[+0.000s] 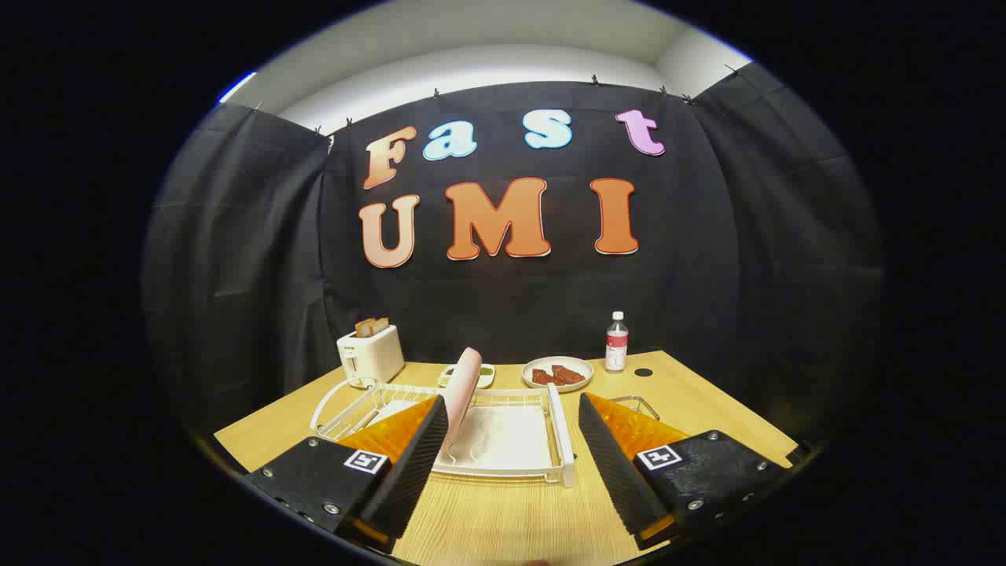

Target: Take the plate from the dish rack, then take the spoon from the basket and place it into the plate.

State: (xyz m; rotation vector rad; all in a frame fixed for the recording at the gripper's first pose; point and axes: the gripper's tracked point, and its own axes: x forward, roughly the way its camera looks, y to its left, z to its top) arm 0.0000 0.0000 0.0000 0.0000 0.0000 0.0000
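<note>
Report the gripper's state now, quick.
Gripper: jaws open, holding nothing. The pink plate stands on edge in the dish rack, close by the left jaw, not clamped.

You are working in a staged recording booth dressed as a kitchen corner, not a real home. Black cloth [236,259] is clipped up as walls on three sides, with a plain white ceiling [487,55] above it. Before you sits a light wooden table [503,519] set with kitchen props: a white toaster [369,355] holding bread slices, a white wire dish rack [503,440], a plate of red food [557,373], a small dish [481,375] and a plastic bottle [617,342].
</note>
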